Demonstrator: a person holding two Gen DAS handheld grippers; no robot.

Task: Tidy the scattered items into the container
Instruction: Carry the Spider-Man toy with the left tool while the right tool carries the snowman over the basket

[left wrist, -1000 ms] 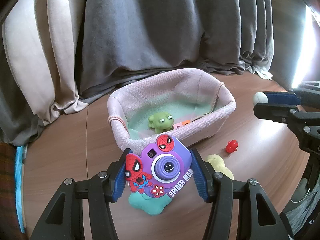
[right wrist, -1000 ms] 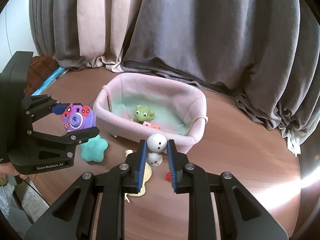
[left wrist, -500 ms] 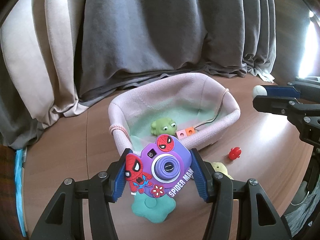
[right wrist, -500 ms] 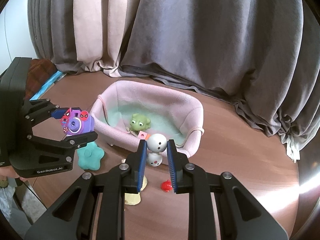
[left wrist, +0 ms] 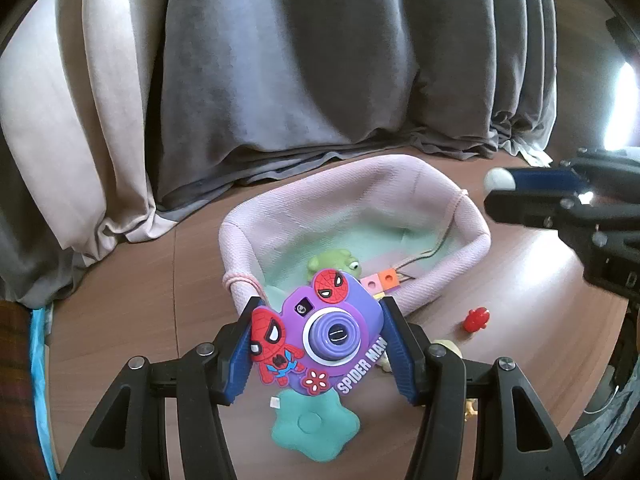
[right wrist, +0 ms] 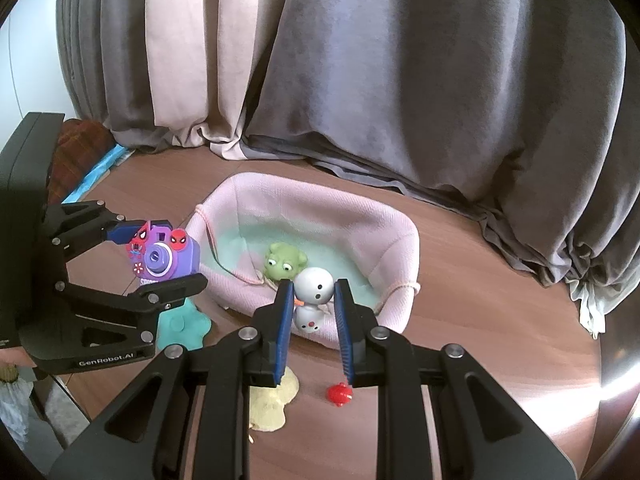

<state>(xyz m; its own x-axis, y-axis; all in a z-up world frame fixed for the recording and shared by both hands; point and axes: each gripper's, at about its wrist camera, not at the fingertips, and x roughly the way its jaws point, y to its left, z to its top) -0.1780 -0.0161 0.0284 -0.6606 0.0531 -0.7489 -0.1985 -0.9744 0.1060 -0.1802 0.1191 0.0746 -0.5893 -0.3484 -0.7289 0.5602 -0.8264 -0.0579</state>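
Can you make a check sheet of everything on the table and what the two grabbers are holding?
Surface: brown wooden table, glare at right.
Job's things: pink basket holds a green frog and small cubes. Teal star, yellow toy and red toy lie outside.
Clutter: nothing seen.
Grippers: left gripper shut on the purple toy camera; right gripper shut on the snowman.
Cables: thin cord in the basket.
Surroundings: grey and beige curtains.
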